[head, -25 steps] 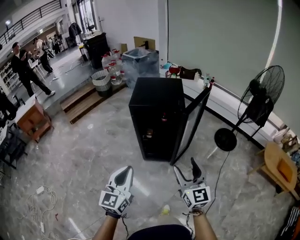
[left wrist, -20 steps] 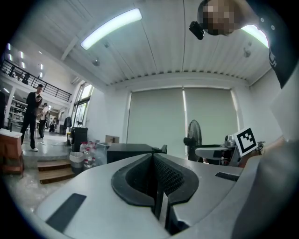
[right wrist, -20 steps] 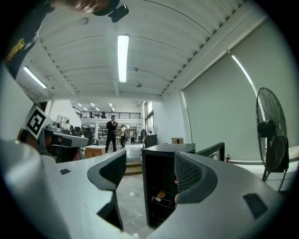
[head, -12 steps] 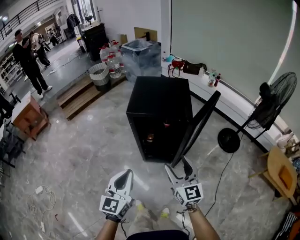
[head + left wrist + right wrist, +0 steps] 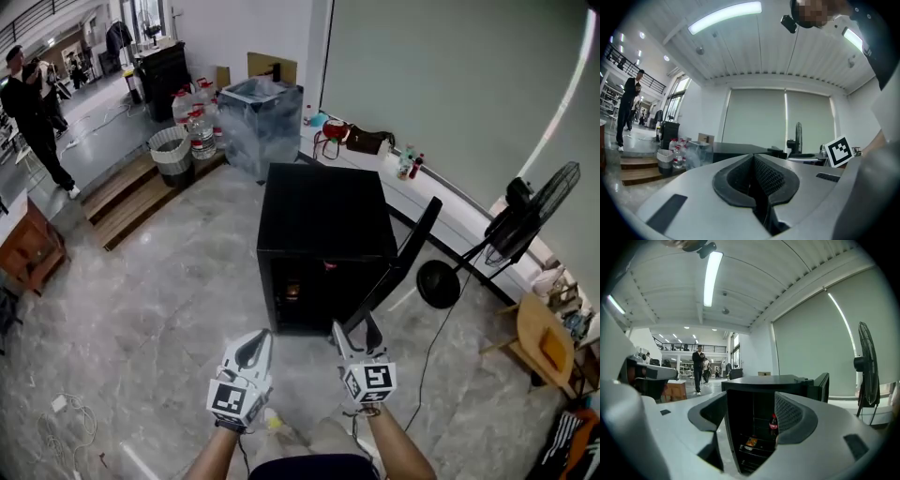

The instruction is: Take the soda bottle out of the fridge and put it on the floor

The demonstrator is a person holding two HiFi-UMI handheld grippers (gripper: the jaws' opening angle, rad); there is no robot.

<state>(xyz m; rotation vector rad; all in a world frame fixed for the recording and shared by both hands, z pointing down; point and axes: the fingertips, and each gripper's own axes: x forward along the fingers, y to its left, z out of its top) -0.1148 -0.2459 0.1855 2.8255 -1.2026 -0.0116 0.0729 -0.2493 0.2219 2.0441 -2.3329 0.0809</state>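
Note:
A black mini fridge (image 5: 323,211) stands on the grey marble floor, its door (image 5: 405,258) swung open to the right. In the right gripper view the soda bottle (image 5: 773,425), dark with a red label, stands upright on a shelf inside the fridge (image 5: 759,394), with an orange packet (image 5: 751,442) below it. My right gripper (image 5: 357,330) is open and empty, held a short way in front of the fridge opening. My left gripper (image 5: 254,351) is shut on nothing, level with the right one. Seen from the left gripper view, the left gripper (image 5: 753,180) has its pads pressed together.
A standing fan (image 5: 525,217) and its cable (image 5: 429,349) are right of the fridge door. A wooden chair (image 5: 538,343) is at the far right. A wrapped crate (image 5: 262,117), water jugs (image 5: 194,124) and a bin (image 5: 171,150) stand behind. A person (image 5: 28,103) stands far left.
The view has moved closer to the fridge, which now sits nearer to both grippers. The grippers keep their places side by side, the left shut and the right open.

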